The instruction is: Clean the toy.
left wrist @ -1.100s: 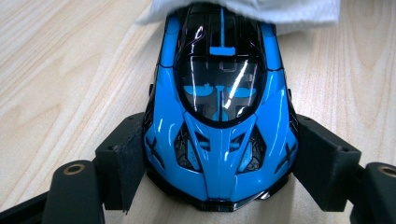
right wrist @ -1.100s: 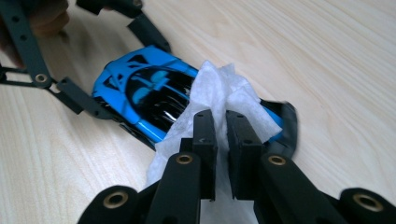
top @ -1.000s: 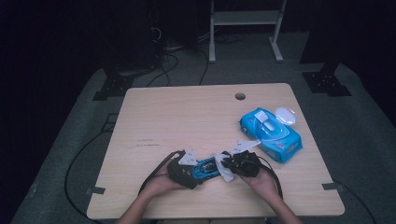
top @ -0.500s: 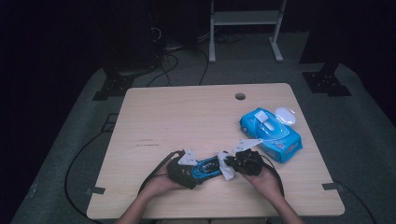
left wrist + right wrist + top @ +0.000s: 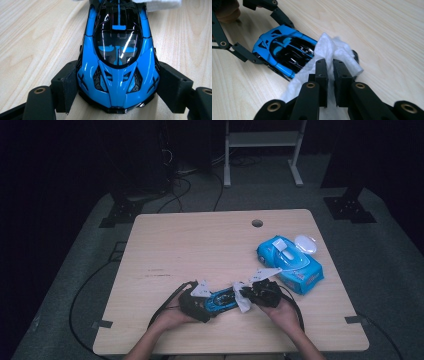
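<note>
Toy car's [image 5: 117, 57] tail under the white wipe [image 5: 160, 3], itself cut off by the top edge

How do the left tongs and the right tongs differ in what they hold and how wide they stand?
The left tongs stand wide, clamping the blue toy car by its nose; the right tongs are nearly closed, pinching a white wipe against the car's rear. Both are black and low over the table.
</note>
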Motion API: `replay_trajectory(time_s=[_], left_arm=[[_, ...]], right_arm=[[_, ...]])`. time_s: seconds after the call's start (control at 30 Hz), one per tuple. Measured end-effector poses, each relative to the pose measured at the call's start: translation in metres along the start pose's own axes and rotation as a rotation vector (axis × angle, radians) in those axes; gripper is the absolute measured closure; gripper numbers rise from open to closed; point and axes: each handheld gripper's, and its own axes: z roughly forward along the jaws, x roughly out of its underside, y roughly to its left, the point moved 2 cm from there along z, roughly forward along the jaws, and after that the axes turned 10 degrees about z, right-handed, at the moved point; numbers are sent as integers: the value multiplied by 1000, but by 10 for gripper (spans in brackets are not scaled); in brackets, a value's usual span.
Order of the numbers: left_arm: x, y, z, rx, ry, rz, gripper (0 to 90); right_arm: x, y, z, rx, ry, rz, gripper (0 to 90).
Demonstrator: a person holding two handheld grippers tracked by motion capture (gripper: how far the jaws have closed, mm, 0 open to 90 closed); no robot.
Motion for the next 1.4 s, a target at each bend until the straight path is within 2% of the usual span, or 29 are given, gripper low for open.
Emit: replay_trajectory(time_s=[0.1, 0.17, 0.2, 0.3, 0.4, 0.43, 0.5, 0.53, 0.57, 0.63, 0.7, 0.77, 0.8, 0.83, 0.87, 0.97, 1.0, 1.03, 1.07, 1.17, 1.23, 1.3, 1.4], left_arm=[[0, -1, 0, 0, -3, -9, 252], [0, 0, 0, -1, -1, -6, 252], [0, 0, 0, -1, -1, -7, 252], [0, 0, 0, -1, 3, 1, 253], [0, 0, 0, -2, -2, -2, 253], [0, 0, 0, -1, 2, 1, 253], [0, 0, 0, -1, 1, 2, 253], [0, 0, 1, -2, 0, 3, 254], [0, 1, 1, -2, -1, 4, 253], [-1, 0, 1, -3, 1, 2, 253], [-1, 0, 1, -6, 1, -2, 254], [-1, 0, 1, -6, 3, -2, 253], [-1, 0, 1, -6, 5, 0, 253], [-1, 0, 1, -6, 4, -1, 253], [-1, 0, 1, -6, 2, -3, 254], [0, 0, 1, -7, -4, -1, 254], [0, 0, 1, -8, -9, -3, 253], [0, 0, 1, -8, -12, -4, 254], [0, 0, 1, -9, -12, -5, 254], [0, 0, 1, -8, -5, -1, 254], [0, 0, 1, -8, -2, -4, 254], [0, 0, 1, -10, -3, -7, 254], [0, -1, 1, -11, -3, -8, 253]], right_arm=[[-3, 15, 9, -50, -9, -15, 821], [-7, 23, 14, -53, -19, -52, 821], [-9, 25, 15, -60, -16, -53, 821], [-11, 19, 15, -66, -12, -32, 821], [-10, 7, 10, -6, -12, -31, 821], [-9, 2, 8, 4, -15, -14, 821], [-9, -4, 7, -6, -24, 28, 822], [-10, -4, 8, -6, -30, 38, 822], [-12, -2, 11, -4, -39, 33, 822], [-17, 5, 19, -40, -44, 19, 821], [-23, 13, 28, -49, -28, -2, 821], [-31, 12, 35, -57, -5, -12, 821], [-34, 10, 36, -44, 14, -20, 821], [-36, 7, 37, -12, 29, -39, 821], [-36, 1, 37, 7, 35, -40, 822], [-31, -18, 24, 21, 21, 16, 822], [-29, -23, 17, 2, 2, 53, 822], [-27, -27, 9, -1, -18, 70, 822], [-26, -28, 1, 11, -33, 65, 822], [-21, -30, -20, -11, -46, 68, 821], [-14, -27, -26, -2, -35, 41, 821], [-5, -24, -26, 6, -9, 21, 822], [3, -18, -16, -30, 38, 9, 821]])
